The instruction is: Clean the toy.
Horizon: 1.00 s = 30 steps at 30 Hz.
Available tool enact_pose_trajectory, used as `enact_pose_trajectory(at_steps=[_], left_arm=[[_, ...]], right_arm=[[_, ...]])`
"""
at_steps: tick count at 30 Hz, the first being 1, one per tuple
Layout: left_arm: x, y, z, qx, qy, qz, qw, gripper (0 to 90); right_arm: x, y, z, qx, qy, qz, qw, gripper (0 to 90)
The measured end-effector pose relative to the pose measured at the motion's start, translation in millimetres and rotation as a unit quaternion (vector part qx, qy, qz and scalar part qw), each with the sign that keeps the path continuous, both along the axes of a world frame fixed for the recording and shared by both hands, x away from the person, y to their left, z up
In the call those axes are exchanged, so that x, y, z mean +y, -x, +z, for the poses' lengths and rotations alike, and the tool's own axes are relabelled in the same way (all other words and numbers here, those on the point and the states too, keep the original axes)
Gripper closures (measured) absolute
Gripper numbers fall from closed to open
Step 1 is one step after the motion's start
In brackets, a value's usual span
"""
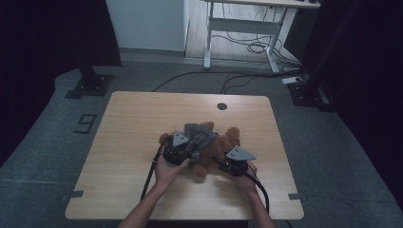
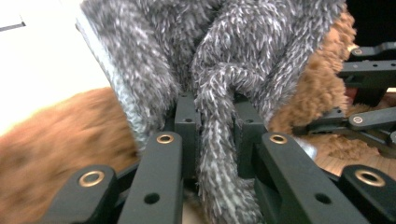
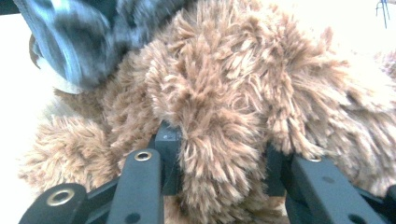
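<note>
While left fingers (image 2: pixel 187 128) pinch grey cloth (image 2: pixel 219 112), right fingers (image 3: pixel 167 149) pinch the plush limb (image 3: pixel 212 140).

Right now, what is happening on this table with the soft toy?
A person works on a brown plush bear lying on the wooden table, with a gripper in each hand. The left gripper is shut on a strip of the grey fuzzy garment that lies over the bear. The right gripper is shut on a brown furry limb of the bear. The garment looks only partly on.
</note>
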<state>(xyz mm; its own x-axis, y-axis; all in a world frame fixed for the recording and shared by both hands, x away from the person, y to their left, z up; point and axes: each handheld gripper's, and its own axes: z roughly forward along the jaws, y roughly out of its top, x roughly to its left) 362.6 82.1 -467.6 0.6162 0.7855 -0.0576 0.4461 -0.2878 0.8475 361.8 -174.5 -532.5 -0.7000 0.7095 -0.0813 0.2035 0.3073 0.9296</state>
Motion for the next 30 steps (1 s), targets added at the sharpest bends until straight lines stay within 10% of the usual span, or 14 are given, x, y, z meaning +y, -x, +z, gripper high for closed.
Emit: enact_pose_trajectory(at_steps=[15,22,26,30], left_arm=[[61.7,8.9,1.8,-0.001,0.033,0.043,0.9985,76.1],[95.0,8.7,-17.5,0.015,0.029,0.081,0.9961,76.1],[113.9,3.0,-43.6,0.060,0.025,0.100,0.9929,76.3],[121.7,4.6,-38.2,0.051,0.044,0.098,0.9929,76.4]], right_arm=[[-2.3,0.2,-2.2,0.005,-0.009,0.004,0.9999,59.2],[-2.4,-0.3,-3.1,0.011,-0.017,0.001,0.9998,58.9],[-2.9,-0.2,-4.2,0.010,-0.019,0.000,0.9998,58.8],[-3.6,-0.8,-4.7,0.009,-0.021,0.000,0.9997,58.7]])
